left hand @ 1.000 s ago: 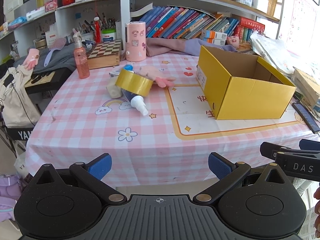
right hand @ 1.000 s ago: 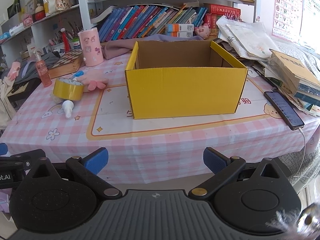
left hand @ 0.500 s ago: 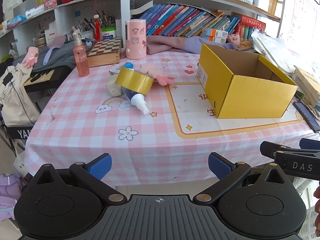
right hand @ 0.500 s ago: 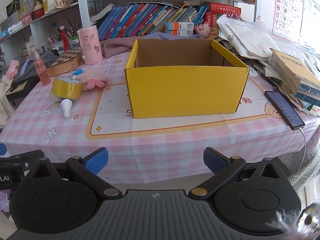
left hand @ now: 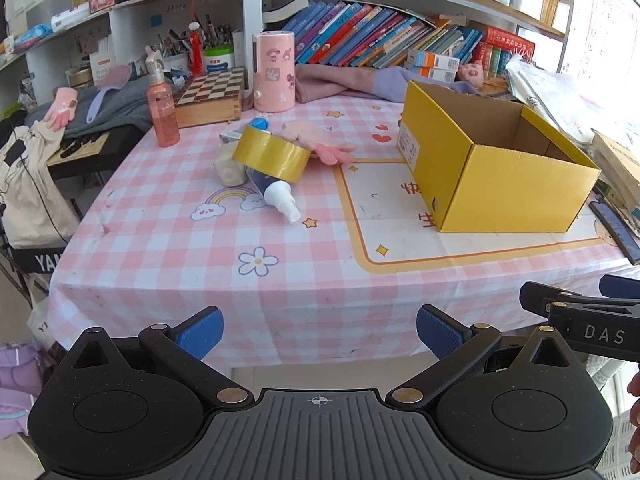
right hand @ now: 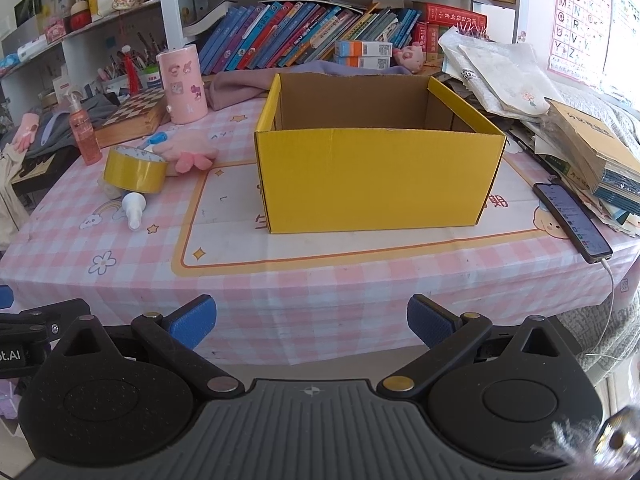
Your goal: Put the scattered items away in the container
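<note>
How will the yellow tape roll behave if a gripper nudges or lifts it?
The yellow tape roll lies tilted across a white-capped bottle, so a nudge would probably slide it off. Being round, it may roll. It looks rigid, probably easy to pinch.

Left tongs (left hand: 319, 330) spread wide and empty, right tongs (right hand: 311, 320) likewise, side by side

You see a pink-and-white checked cloth (left hand: 168, 216) with flower, star and rainbow prints covering the worktop. The open cardboard box (right hand: 376, 180) is bright yellow outside and brown inside. The tape roll (left hand: 272, 154) is yellow, the plush toy (right hand: 188, 152) pink, the pump bottle (left hand: 162, 114) orange-pink, the wooden checkerboard box (left hand: 210, 96) brown-and-cream squared.
</note>
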Available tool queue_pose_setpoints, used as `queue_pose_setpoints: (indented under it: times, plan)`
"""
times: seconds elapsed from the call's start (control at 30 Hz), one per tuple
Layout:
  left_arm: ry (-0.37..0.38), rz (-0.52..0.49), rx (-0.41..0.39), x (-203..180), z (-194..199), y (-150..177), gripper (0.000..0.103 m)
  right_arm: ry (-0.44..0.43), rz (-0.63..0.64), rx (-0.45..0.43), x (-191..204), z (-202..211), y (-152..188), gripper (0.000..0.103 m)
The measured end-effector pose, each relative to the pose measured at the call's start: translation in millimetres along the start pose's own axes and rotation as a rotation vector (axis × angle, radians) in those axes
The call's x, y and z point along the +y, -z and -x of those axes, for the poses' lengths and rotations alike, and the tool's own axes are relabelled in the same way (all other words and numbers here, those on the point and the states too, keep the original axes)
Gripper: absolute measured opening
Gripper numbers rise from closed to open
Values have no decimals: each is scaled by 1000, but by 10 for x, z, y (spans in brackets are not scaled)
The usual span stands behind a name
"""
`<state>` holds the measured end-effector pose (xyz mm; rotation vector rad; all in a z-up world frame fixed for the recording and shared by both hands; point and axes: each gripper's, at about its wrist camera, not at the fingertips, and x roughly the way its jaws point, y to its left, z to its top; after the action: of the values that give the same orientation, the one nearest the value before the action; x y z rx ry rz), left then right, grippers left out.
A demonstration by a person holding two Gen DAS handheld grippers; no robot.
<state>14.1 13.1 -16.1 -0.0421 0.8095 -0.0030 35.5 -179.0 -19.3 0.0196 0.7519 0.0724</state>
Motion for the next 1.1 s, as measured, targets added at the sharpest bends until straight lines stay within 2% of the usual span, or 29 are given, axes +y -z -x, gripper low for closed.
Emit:
queue_pose_setpoints:
  times: [0.63,1.1]
  plan:
    - [17,-9,-1,33,39,24,103,-20,-4,-30,58,64,23,102]
    - [-24,57,-22,307,131,56,103,-84,45,-24,328,60,-33,101]
